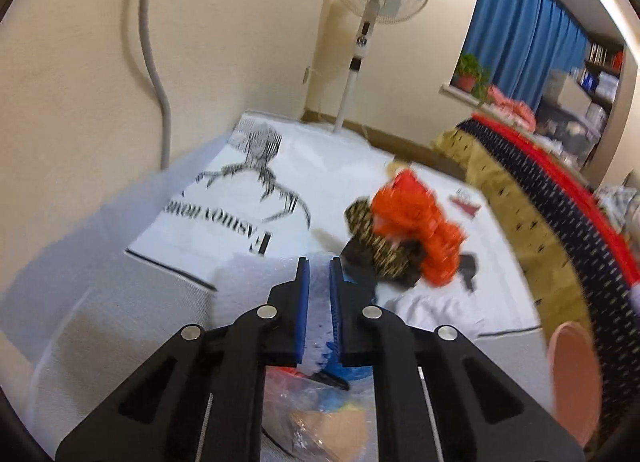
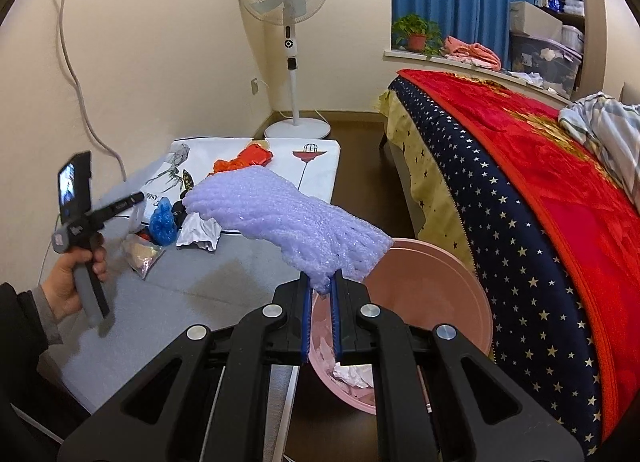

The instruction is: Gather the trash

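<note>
My right gripper (image 2: 322, 282) is shut on one end of a lavender bubble-wrap piece (image 2: 288, 218), which hangs over the rim of the pink bin (image 2: 432, 302). The bin holds crumpled white paper. My left gripper (image 1: 319, 266) is over the low table, its jaws shut on the edge of a pale bubble-wrap sheet (image 1: 248, 282). In the right wrist view a hand holds that left gripper (image 2: 120, 204) by the table's left side. Under it lie a blue crumpled plastic piece (image 2: 162, 222) and a clear bag (image 1: 316, 414). Beyond are an orange wrapper (image 1: 416, 222) and white crumpled paper (image 2: 200, 232).
The low table (image 2: 224, 286) has a grey surface and a white printed cloth (image 1: 224, 198) at its far end. A bed with a red and starred blanket (image 2: 520, 166) runs along the right. A standing fan (image 2: 292, 42) is in the corner, and a cable (image 1: 154, 62) hangs on the wall.
</note>
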Motion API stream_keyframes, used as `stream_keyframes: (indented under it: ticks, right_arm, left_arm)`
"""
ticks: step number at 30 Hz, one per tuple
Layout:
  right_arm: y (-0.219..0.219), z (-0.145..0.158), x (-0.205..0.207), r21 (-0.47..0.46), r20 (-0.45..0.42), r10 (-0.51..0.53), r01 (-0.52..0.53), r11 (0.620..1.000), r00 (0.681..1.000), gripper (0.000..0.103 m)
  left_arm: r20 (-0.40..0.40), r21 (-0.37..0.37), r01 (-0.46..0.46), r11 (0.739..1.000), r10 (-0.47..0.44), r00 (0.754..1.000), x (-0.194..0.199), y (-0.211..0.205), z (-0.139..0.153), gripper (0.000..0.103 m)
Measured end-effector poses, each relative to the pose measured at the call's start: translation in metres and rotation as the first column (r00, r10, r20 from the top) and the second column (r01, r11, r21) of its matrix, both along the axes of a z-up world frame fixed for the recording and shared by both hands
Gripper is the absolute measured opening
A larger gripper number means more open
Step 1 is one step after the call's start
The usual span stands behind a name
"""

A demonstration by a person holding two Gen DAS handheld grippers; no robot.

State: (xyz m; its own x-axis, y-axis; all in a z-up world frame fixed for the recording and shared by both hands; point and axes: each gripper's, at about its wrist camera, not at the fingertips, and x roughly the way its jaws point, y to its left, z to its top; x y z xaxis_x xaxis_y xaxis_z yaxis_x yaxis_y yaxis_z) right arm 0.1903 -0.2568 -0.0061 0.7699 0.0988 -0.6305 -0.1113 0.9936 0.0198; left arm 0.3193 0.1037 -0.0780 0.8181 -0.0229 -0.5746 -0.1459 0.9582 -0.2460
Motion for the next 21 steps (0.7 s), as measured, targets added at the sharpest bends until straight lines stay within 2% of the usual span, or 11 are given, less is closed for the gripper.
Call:
stream_keyframes:
  ticks: [4, 11, 17, 21]
  right_arm:
    - [0.000, 0.007, -0.005, 0.013, 0.018, 0.016, -0.017, 1.000, 1.000, 0.008]
    - [-0.003, 0.030, -0.022, 0.059, 0.082, 0.039, -0.044, 0.997, 0.996, 0.008]
    - [-0.015, 0.050, -0.046, 0.090, 0.139, 0.028, -0.041, 0.995, 0.990, 0.008]
    - [-0.031, 0.064, -0.068, 0.152, 0.151, -0.023, -0.001, 0.988, 0.988, 0.008]
  left_arm:
    - [0.055, -0.001, 0.027, 1.000, -0.027, 0.998, -0.019, -0.001, 0.040, 0.010]
    - [0.130, 0.086, 0.137, 0.987, -0.147, 0.981, -0.080, -0.047, 0.111, 0.010]
    - [0.136, 0.095, 0.250, 0.963, -0.262, 0.955, -0.135, -0.104, 0.138, 0.010]
    - [0.144, 0.066, 0.358, 0.932, -0.364, 0.920, -0.176, -0.143, 0.146, 0.010]
